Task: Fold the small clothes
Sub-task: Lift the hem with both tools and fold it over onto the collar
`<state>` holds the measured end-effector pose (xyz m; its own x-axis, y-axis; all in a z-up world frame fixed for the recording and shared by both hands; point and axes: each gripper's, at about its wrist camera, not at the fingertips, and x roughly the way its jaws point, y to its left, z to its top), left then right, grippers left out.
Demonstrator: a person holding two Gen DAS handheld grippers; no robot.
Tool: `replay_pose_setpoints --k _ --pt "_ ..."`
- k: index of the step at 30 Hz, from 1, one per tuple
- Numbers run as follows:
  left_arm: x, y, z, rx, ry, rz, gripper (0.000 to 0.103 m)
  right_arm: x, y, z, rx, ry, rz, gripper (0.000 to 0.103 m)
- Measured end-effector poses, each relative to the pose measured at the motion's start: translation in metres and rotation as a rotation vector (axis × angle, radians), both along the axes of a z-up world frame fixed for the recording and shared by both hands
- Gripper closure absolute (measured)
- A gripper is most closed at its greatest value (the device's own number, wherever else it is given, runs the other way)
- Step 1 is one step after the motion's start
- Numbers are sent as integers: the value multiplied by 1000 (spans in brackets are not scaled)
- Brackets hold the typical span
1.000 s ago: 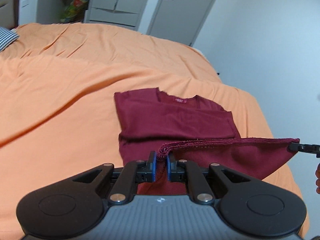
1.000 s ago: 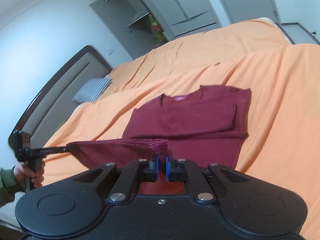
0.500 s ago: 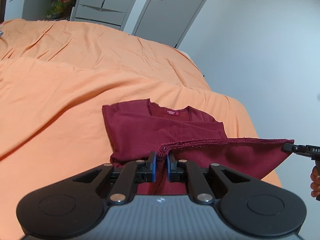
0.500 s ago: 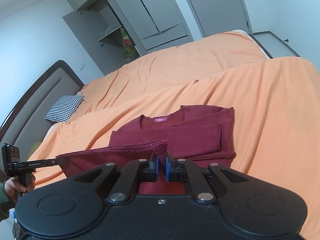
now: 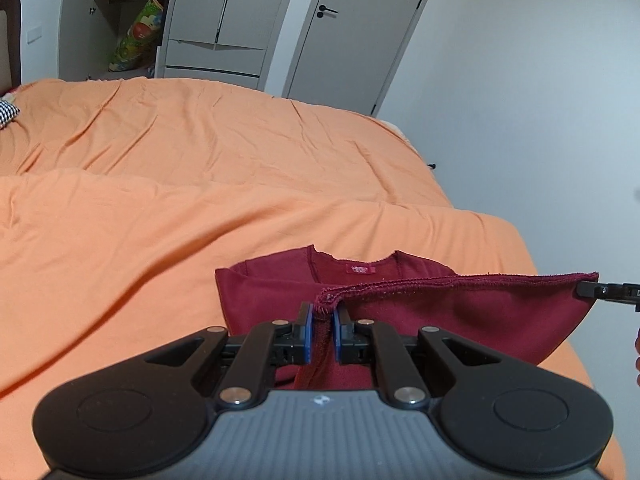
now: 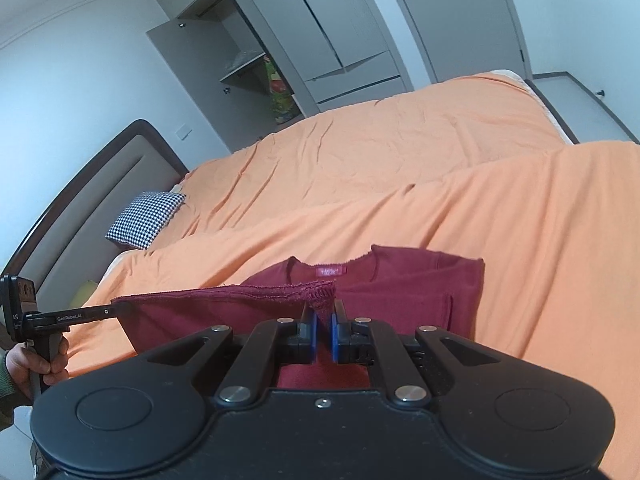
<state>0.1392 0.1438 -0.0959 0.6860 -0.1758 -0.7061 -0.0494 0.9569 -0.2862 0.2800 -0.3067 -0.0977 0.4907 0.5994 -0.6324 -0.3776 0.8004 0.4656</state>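
Holding the hem taut between them, both grippers are clamped down on the maroon top [image 5: 460,312]: the left gripper [image 5: 321,330] has its pads nearly closed on the hem's left corner, the right gripper [image 6: 323,334] pinches the right corner just as tightly. The raised hem hangs over the garment's near half, while the collar end with its red label [image 5: 359,269] lies flat on the orange bed [image 5: 200,184], a sleeve folded across the chest.

Risks now: only a thin bite of frayed edge sits in each grip, so a tug apart could slip a corner free and drop the fold crooked. If one hand leads the other, the hem will likely land skewed against the collar. Dragging rather than lifting could pull the whole top along the soft cover and undo that sleeve fold.

Around it, little interferes: a checked pillow [image 6: 146,218] lies well away by the headboard [image 6: 80,200], wardrobe [image 5: 216,20] and door [image 5: 344,28] at the far wall. Only the cover's creases might rumple the landing.
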Motion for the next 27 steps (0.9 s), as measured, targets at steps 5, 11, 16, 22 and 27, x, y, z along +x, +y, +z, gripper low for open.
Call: replay_pose_setpoints --k 5,11,16,22,27 --pt "19 -1 -3 16 10 16 93 22 2 -7 -7 0 19 96" --pt "53 0 -9 28 -1 4 93 50 -1 -18 -10 -21 28 96" --pt "79 -2 -20 27 -8 -20 93 69 -7 -33 -21 -35 5 96" --pt "101 -3 -36 20 -5 -13 93 82 -4 -42 -43 -65 21 96" --pt "124 -1 -56 36 6 -31 93 107 8 -54 -73 -98 63 96"
